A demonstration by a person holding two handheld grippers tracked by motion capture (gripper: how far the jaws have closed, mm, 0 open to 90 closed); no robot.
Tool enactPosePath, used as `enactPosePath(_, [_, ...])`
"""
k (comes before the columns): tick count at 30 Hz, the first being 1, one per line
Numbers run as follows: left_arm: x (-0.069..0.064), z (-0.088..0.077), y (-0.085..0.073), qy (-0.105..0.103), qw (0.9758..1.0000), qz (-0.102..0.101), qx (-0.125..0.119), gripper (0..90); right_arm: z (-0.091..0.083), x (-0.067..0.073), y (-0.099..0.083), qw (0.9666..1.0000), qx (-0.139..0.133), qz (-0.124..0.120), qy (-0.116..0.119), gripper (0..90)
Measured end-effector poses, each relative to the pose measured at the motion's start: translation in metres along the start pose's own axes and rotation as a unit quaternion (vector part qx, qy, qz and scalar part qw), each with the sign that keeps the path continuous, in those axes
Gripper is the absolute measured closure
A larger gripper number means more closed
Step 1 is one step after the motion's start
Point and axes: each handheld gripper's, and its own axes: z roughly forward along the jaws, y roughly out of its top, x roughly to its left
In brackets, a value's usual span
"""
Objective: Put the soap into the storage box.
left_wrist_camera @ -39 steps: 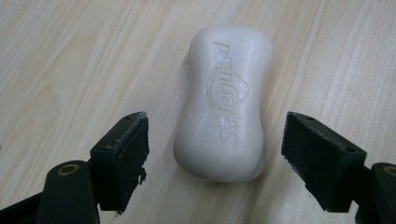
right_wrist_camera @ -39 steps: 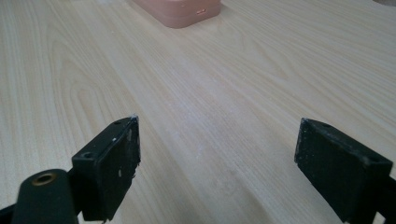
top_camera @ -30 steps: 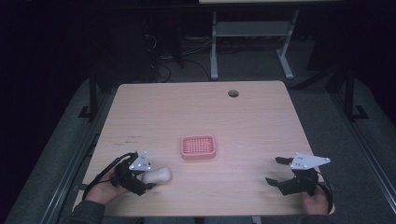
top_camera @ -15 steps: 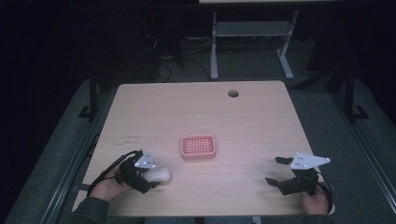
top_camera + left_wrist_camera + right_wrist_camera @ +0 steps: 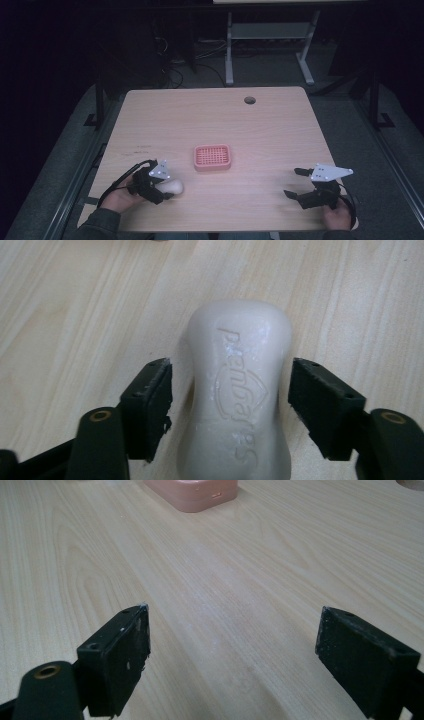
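A white bar of soap (image 5: 175, 187) (image 5: 240, 390) with an embossed logo lies flat on the wooden table (image 5: 210, 120) near its front left. My left gripper (image 5: 167, 190) (image 5: 230, 405) is open and straddles the soap, with a narrow gap at the left jaw and the right jaw very close to it. A pink ridged soap dish (image 5: 212, 157) (image 5: 192, 492) sits at the table's middle, to the right of and beyond the soap. At the front right my right gripper (image 5: 291, 182) (image 5: 232, 655) stands wide open over bare wood.
A round cable hole (image 5: 249, 100) (image 5: 412, 484) lies near the table's far edge. Beyond the table a white desk frame (image 5: 270, 40) stands on the dark floor. The person's hands hold both grippers at the near edge.
The left gripper has shifted slightly around the soap, which stays in place. The right gripper has not moved.
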Motion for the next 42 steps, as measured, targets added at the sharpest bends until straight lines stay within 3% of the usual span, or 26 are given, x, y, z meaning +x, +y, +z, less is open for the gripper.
enactPosePath(12, [0.003,0.007,0.001,-0.025,0.9995,-0.006,0.016,43.0,0.0,0.0,0.0,1.0,0.0,-0.001,0.0,13.5])
enactPosePath(42, [0.004,0.009,-0.001,-0.039,0.9991,-0.011,0.016,48.8,0.0,0.0,0.001,1.0,0.0,-0.001,0.0,13.5])
